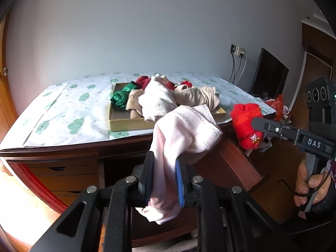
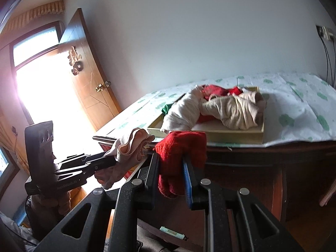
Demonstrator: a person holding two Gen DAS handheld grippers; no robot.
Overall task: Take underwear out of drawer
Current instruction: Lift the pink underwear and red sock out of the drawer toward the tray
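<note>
My left gripper [image 1: 164,161] is shut on pale pink underwear [image 1: 180,134] and holds it in the air in front of the table edge. It also shows in the right wrist view [image 2: 130,145]. My right gripper [image 2: 170,161] is shut on red underwear [image 2: 182,147], which also shows in the left wrist view [image 1: 247,124]. A shallow wooden tray [image 1: 130,124] on the table holds a pile of beige, white, red and green garments [image 1: 157,98]. An open dark wood drawer [image 1: 235,161] juts out below the table edge.
The table carries a white cloth with green prints [image 1: 69,109]. A dark monitor [image 1: 268,77] and a wall socket with cables [image 1: 237,51] are at the right. A wooden door [image 2: 88,71] and a bright window [image 2: 42,79] are to the left.
</note>
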